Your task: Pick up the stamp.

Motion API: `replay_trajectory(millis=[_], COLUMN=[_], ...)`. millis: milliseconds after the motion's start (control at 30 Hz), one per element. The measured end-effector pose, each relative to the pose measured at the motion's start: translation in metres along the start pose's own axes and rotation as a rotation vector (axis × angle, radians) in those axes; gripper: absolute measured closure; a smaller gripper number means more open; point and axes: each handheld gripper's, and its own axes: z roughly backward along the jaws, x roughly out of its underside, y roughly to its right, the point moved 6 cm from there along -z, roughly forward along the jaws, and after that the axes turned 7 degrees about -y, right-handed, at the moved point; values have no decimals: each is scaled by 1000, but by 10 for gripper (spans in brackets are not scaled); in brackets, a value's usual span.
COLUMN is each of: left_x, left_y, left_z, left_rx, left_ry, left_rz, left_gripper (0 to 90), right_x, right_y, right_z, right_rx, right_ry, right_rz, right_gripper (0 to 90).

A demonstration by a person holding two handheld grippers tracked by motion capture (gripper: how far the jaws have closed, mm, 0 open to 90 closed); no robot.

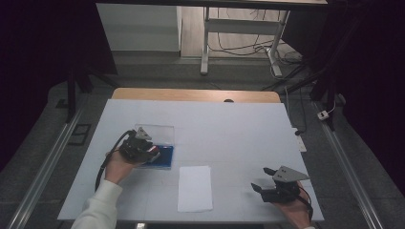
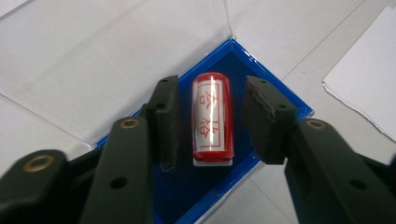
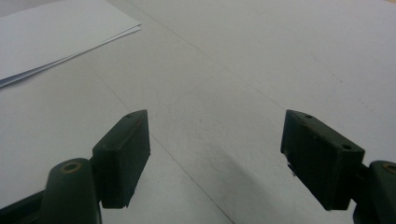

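A red cylindrical stamp [image 2: 212, 119] with a white label and red characters lies in a blue-lined case [image 2: 280, 91] whose clear lid [image 2: 116, 51] is folded open. My left gripper [image 2: 210, 123] is open, one jaw on each side of the stamp with small gaps. In the high view the left gripper [image 1: 149, 149] hovers over the blue case [image 1: 165, 157] at the table's left. My right gripper [image 1: 262, 179] rests open near the front right edge, and the right gripper [image 3: 215, 156] has bare table between its jaws.
A small stack of white paper [image 1: 195, 188] lies at the front centre of the white table [image 1: 229, 129]; the paper [image 3: 51, 32] is also at upper left in the right gripper view. Desk legs and cables [image 1: 248, 45] stand beyond the far edge.
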Motion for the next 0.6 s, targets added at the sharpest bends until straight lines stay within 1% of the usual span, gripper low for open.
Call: replay_trajectory(millis=[67,100,200,333,467,500,600], left_x=[0,0,1,1,2,2,2], left_y=[0,0,0,0,-1,-1,-1], left_z=[-1,-1,-1,-2,-5,-5,-4], left_rx=[1,0,3,8,8,9,14], left_ry=[2,4,3,2,-22,-20,-19], left_rz=[-1,-3,-4,-1,-5,-3,-5], left_gripper=[616,654,675,681,658,663,691], right_x=[0,0,1,1,1,1,1], right_y=[0,0,1,1,1,1,2], right_z=[0,0,0,0,1,1,1], right_rx=[-1,6,3,3,7,-2,-4], right_ry=[-1,-6,-8,-7,-6,2,6], right_rz=[1,2,-1,3,4,1,-5], right_gripper=[236,236,240,243,246,246,249])
